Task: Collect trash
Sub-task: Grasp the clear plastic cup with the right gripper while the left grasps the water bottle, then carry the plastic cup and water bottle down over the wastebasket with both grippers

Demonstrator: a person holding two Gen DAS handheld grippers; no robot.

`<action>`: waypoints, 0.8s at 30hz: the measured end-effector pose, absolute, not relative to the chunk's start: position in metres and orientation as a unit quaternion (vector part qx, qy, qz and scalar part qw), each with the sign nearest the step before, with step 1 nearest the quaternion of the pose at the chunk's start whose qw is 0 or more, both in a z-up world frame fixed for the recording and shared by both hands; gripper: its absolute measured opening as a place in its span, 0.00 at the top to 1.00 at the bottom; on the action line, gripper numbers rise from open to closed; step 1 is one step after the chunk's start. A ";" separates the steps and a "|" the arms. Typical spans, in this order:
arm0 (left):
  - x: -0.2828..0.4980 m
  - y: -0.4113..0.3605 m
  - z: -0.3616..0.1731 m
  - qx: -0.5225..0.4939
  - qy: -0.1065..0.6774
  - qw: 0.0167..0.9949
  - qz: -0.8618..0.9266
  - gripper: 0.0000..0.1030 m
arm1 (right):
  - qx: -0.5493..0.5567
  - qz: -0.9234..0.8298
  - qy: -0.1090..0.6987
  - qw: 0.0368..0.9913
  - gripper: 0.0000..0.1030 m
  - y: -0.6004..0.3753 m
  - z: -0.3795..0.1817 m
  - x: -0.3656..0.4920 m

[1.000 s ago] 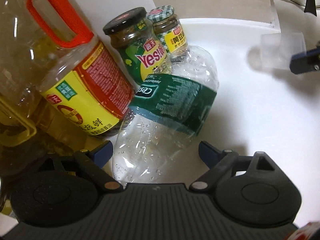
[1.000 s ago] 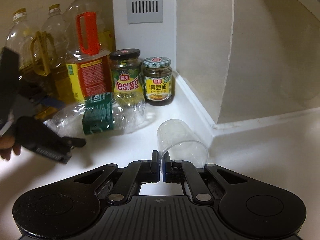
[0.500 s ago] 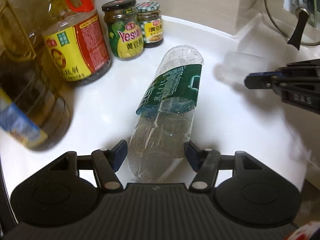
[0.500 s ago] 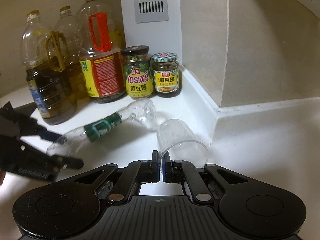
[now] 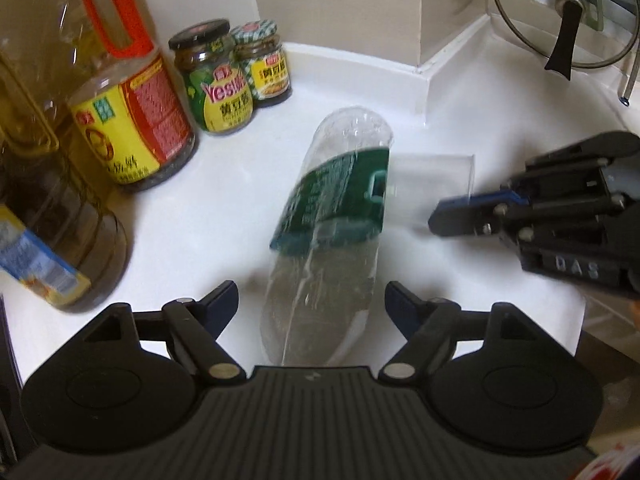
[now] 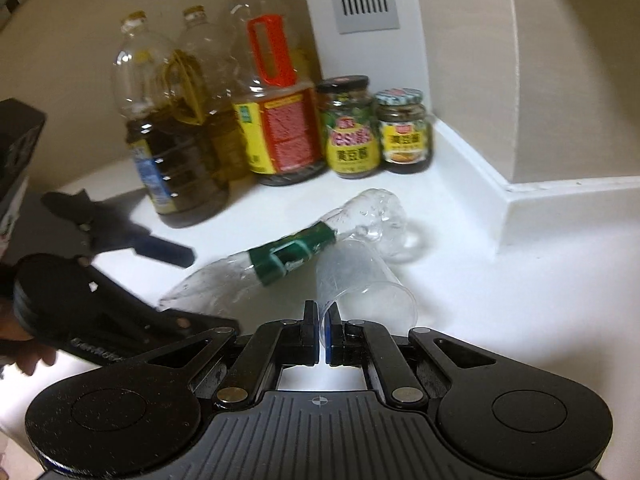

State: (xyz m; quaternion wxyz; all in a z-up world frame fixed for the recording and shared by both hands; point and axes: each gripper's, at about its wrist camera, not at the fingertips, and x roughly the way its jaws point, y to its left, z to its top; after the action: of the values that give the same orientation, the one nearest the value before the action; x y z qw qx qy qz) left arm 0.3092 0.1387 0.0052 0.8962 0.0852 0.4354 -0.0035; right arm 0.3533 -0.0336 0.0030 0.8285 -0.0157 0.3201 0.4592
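Note:
An empty clear water bottle [image 5: 328, 220] with a green label lies on its side on the white counter [image 5: 224, 208]. Its neck end sits between the fingers of my left gripper [image 5: 312, 296]. The jaws are opening, and a gap shows on each side of the bottle. In the right wrist view the same bottle [image 6: 288, 256] lies slantwise, with my left gripper [image 6: 208, 290] around its near-left end. My right gripper [image 6: 322, 320] is shut on the rim of a clear plastic cup [image 6: 360, 280]. The cup [image 5: 432, 184] hangs just beside the bottle's label, held by the right gripper [image 5: 440, 216].
Several large oil bottles [image 6: 176, 152] and two sauce jars [image 6: 352, 136] stand against the back wall. A wall corner with a white kerb [image 6: 508, 208] juts in at the right. A glass pot lid [image 5: 560, 20] leans further right. The counter's edge [image 5: 580, 320] drops off near the right gripper.
The bottle was pulled away from the jars onto open counter. My left jaws narrowed around it, then spread again. The right gripper brought the cup up beside the bottle.

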 end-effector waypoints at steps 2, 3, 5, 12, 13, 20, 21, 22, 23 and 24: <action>0.318 0.139 0.007 0.090 0.435 0.896 -0.008 0.24 | -0.014 0.462 0.317 0.828 0.97 -0.033 0.004 0.353; 0.323 0.139 0.008 0.093 0.434 0.896 -0.013 0.24 | -0.013 0.462 0.316 0.829 0.97 -0.033 0.004 0.353; 0.332 0.137 0.008 0.104 0.437 0.893 -0.018 0.24 | -0.012 0.461 0.315 0.830 0.97 -0.034 0.005 0.354; 0.356 0.121 0.007 0.162 0.449 0.877 -0.053 0.40 | -0.005 0.446 0.317 0.837 0.97 -0.042 0.006 0.357; 0.358 0.120 0.006 0.167 0.451 0.875 -0.057 0.46 | -0.004 0.444 0.318 0.838 0.97 -0.044 0.006 0.358; 0.361 0.117 0.006 0.185 0.459 0.867 -0.052 0.68 | -0.002 0.430 0.319 0.845 0.97 -0.055 0.006 0.359; 0.360 0.118 0.008 0.176 0.458 0.870 -0.052 0.71 | -0.001 0.428 0.318 0.846 0.97 -0.057 0.007 0.359; 0.358 0.119 0.010 0.165 0.456 0.873 -0.051 0.72 | -0.001 0.427 0.318 0.847 0.97 -0.059 0.008 0.358; 0.357 0.120 0.013 0.155 0.455 0.875 -0.051 0.73 | -0.001 0.426 0.318 0.847 0.97 -0.061 0.008 0.357; 0.355 0.120 0.015 0.150 0.455 0.877 -0.051 0.73 | 0.000 0.425 0.316 0.848 0.97 -0.063 0.009 0.356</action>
State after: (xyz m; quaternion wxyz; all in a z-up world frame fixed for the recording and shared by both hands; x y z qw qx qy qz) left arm 0.3551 0.1195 0.0154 0.8766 0.1498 0.4545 -0.0506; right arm 0.3563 -0.0633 0.0094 0.8478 0.0001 0.3165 0.4255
